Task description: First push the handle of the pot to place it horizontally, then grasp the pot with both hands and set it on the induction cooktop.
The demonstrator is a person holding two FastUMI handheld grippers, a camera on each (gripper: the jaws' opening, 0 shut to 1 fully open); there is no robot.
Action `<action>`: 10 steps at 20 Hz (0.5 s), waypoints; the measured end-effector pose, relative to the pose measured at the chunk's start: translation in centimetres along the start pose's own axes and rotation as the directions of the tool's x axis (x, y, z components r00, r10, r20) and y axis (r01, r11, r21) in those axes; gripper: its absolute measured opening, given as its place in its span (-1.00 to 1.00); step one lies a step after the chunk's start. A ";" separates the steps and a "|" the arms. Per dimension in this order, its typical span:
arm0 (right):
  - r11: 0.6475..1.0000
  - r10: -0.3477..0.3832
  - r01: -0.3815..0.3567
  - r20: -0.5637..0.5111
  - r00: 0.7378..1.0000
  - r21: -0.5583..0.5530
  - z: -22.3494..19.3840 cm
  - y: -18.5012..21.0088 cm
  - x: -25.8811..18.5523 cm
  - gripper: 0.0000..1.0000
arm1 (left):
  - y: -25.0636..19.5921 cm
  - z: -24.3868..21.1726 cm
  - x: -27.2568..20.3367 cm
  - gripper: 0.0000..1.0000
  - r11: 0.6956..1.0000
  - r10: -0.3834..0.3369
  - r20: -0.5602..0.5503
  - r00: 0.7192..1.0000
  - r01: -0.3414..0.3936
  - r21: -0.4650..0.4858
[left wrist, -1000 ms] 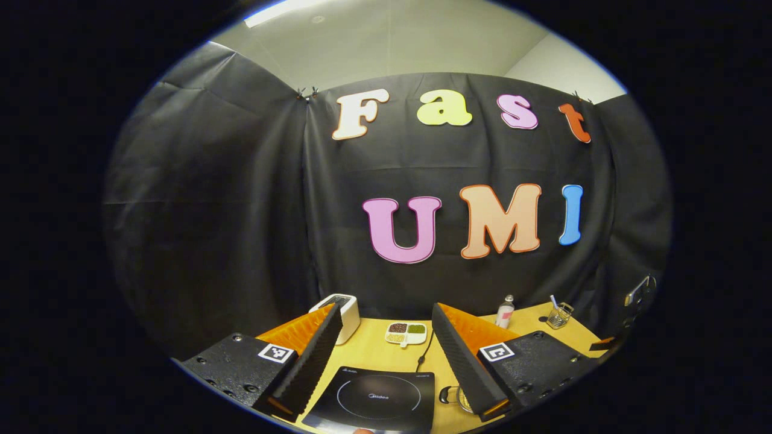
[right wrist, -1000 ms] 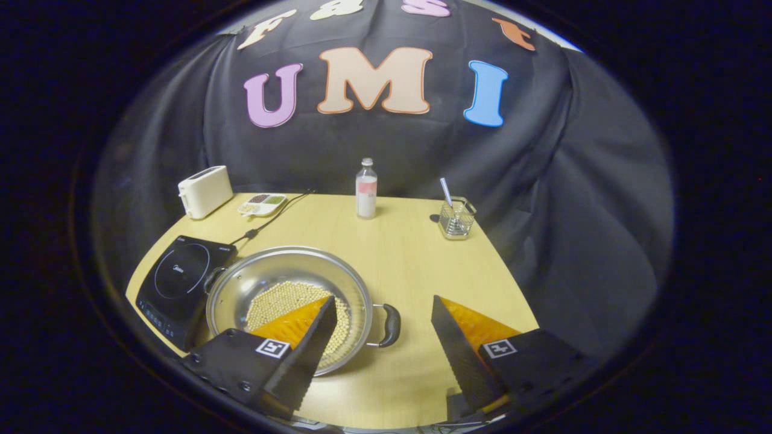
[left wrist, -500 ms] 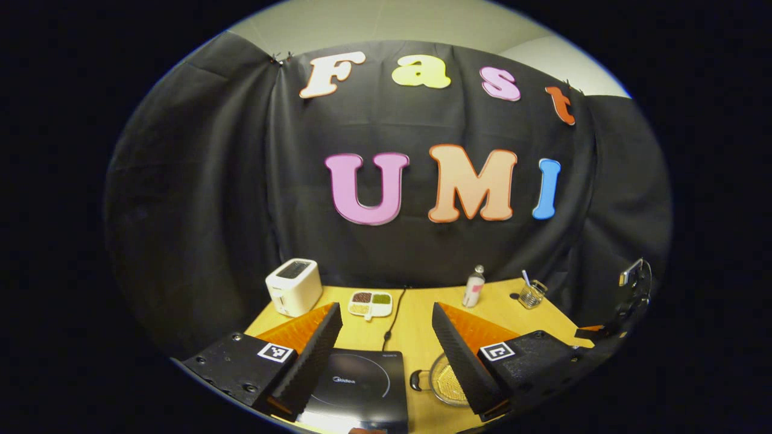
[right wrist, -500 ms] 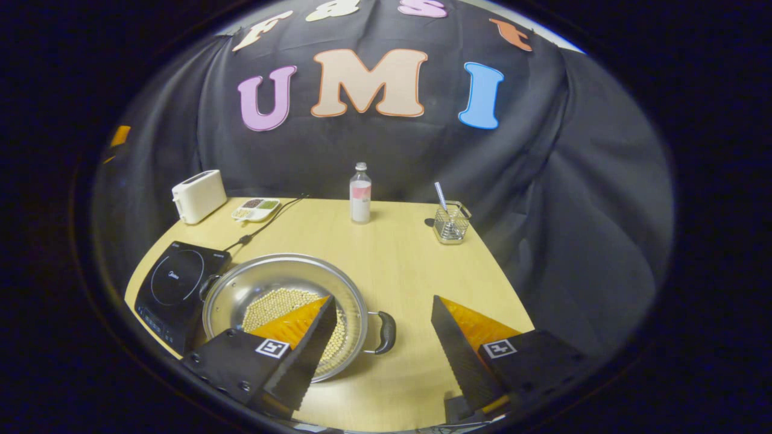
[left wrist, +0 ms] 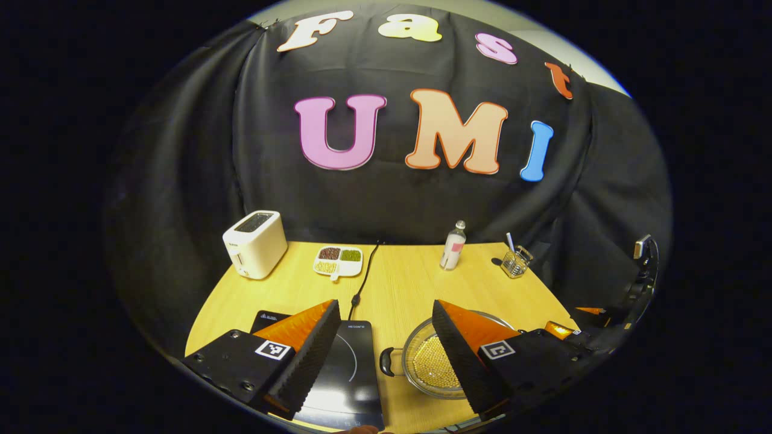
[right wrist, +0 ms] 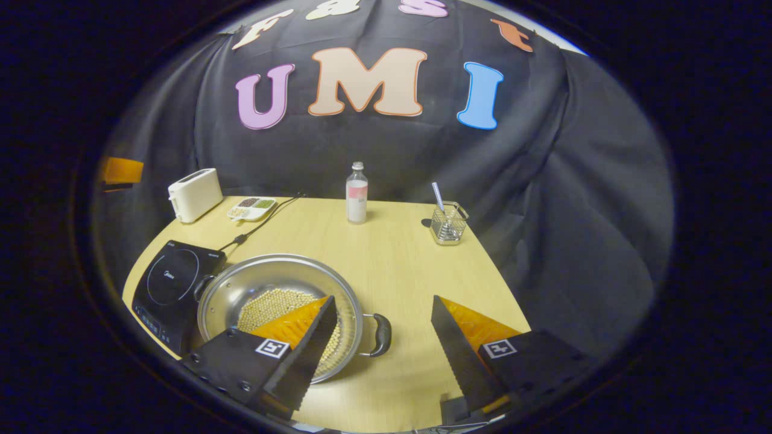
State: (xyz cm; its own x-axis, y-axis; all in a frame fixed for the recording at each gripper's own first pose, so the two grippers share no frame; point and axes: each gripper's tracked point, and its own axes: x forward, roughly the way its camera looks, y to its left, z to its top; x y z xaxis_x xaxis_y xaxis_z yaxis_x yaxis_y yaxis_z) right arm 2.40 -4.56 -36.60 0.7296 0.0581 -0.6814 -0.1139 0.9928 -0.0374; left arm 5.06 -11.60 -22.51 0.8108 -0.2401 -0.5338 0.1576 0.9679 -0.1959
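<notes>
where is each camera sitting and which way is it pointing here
Left gripper view: rides on the left gripper, above the table's near left part, facing the back wall over the induction cooktop; its own two fingers stand apart at the bottom.
Right gripper view: rides on the right gripper, above the near edge, looking forward and down over the pot; its own fingers stand apart, one over the pot.
Shared: cooktop, pot, toaster, bottle, glass holder, table.

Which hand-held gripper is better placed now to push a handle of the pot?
Probably the right hand-held gripper: the pot's near handle lies between its open fingers. The left hand-held gripper hovers open above the induction cooktop.
</notes>
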 end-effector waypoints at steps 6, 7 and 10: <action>1.000 0.000 0.000 -0.017 1.000 0.006 0.1 -0.2 1.0 1.00 | -0.1 -4.6 3.1 0.99 0.999 -0.020 -0.146 0.989 0.013 -0.053; 1.000 0.000 0.000 -0.022 1.000 0.005 -0.1 -0.2 1.2 1.00 | -0.3 -5.4 3.5 0.98 0.998 -0.030 -0.169 0.985 0.019 -0.067; 1.000 0.002 -0.001 -0.038 0.999 0.011 -0.3 -0.1 1.7 1.00 | -0.7 -7.4 4.6 0.96 0.993 -0.058 -0.235 0.970 0.033 -0.111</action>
State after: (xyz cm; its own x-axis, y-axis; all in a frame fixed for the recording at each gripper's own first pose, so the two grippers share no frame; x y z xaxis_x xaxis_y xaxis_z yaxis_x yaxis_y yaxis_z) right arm 3.43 -4.62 -37.97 0.7030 0.0558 -0.7090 -0.1077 0.9938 -0.0286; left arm 4.53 -13.97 -30.88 0.6454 -0.3067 -0.6995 0.1205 0.9452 -0.3033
